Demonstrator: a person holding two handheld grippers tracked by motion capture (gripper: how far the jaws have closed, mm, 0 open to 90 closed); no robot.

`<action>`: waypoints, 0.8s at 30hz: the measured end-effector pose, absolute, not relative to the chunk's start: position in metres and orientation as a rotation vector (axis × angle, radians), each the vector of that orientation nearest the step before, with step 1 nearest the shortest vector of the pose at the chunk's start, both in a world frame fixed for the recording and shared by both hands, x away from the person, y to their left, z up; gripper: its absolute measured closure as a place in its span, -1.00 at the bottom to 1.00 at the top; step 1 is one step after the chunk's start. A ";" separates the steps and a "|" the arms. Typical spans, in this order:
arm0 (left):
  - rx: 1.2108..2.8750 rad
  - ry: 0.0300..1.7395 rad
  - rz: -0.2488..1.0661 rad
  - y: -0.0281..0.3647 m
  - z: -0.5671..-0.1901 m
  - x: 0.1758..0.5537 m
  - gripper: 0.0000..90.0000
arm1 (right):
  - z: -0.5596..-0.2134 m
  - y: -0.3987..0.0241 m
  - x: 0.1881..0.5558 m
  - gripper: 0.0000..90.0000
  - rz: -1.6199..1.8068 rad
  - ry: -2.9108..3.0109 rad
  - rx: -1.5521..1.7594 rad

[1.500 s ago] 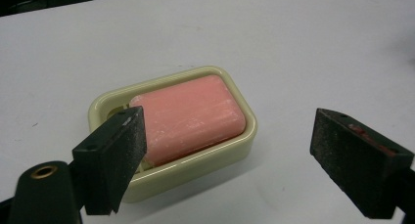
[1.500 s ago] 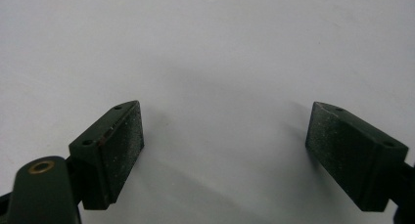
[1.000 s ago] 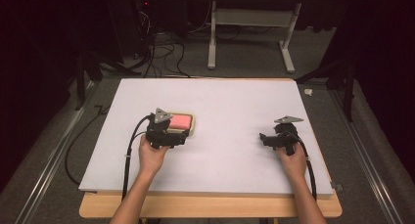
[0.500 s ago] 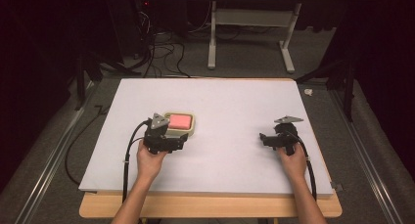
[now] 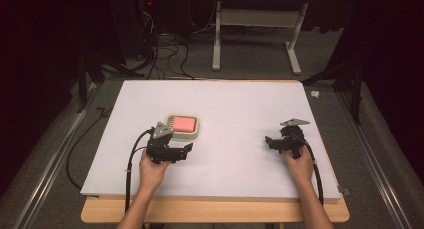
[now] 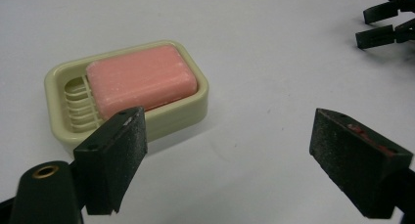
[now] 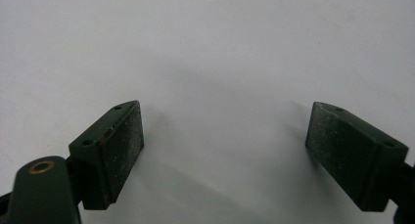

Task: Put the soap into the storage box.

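Observation:
A pink bar of soap (image 5: 181, 123) lies in a cream soap dish (image 5: 196, 131) left of the middle of the white board (image 5: 240, 99). My left gripper (image 5: 188, 151) is just in front of the dish, open and holding nothing. In the left gripper view the soap (image 6: 142, 79) and its dish (image 6: 198, 104) lie beyond the left jaw, clear of my left gripper (image 6: 225, 136). At the right side of the board my right gripper (image 5: 269, 142) is held open. Its own view has my right gripper (image 7: 225, 131) wide apart above bare white surface.
The board rests on a wooden table (image 5: 215, 211) whose edge runs along the front. Cables (image 5: 165, 54) and a metal stand (image 5: 255, 19) are on the floor behind. My right gripper (image 6: 386, 26) sits at the upper right of the left gripper view.
My left gripper has drawn back from the soap dish toward the front edge, so the dish is now uncovered. The right gripper has stayed put.

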State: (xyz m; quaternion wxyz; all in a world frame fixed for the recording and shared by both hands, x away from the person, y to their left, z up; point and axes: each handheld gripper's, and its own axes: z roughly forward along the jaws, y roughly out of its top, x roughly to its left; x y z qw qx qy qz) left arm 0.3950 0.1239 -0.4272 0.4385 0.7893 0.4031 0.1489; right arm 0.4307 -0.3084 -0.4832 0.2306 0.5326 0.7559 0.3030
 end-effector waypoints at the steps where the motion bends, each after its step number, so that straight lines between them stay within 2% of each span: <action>1: 1.963 1.002 0.367 0.124 -0.428 0.394 -0.67 | -0.483 -0.308 0.431 -0.67 0.833 2.079 1.465; 24: 2.028 0.959 0.285 0.109 -0.449 0.383 -0.66 | -0.483 -0.308 0.431 -0.67 0.833 2.079 1.464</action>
